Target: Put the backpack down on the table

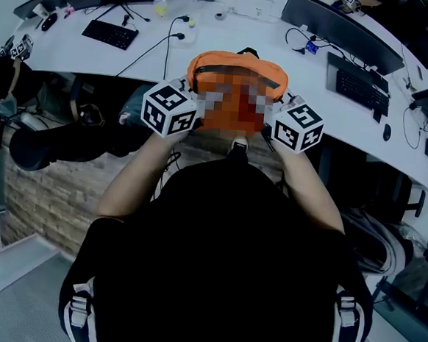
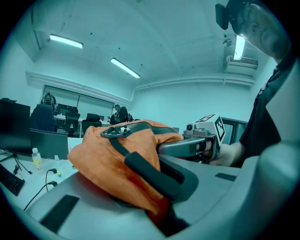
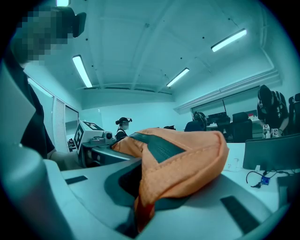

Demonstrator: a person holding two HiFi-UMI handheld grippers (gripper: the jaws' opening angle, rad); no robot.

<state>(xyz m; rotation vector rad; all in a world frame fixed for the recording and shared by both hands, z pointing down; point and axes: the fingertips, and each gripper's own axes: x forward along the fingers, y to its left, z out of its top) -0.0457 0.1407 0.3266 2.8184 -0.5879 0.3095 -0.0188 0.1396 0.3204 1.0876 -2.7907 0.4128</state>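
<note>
Far left on the curved white table (image 1: 246, 38) lie a black keyboard (image 1: 110, 34) and a trailing cable (image 1: 151, 51). Nearer the person, the left gripper (image 2: 158, 199) has its jaws drawn together on a fold of orange fabric at the left side of the backpack (image 1: 237, 65). A dark padded strap (image 2: 154, 173) runs across that jaw. The backpack hangs between the two grippers in front of the person's chest, at the near edge of the table. It appears to be carried in the air rather than resting on the surface. On its right side, the right gripper (image 3: 139, 208) is likewise clamped tight on a pinch of the orange cloth. A second keyboard (image 1: 359, 88) lies further right on the table. The step in hand looks like the carry, with the bag lifted, level and facing the desk, but not yet set down. The next move calls for taking both grippers together toward the far side, over the bare stretch between the cable and the right keyboard. They would then lower evenly until the base sits flat, and only then let both pairs of jaws part. The soft cloth may sag or tip if one side lets go first.
</note>
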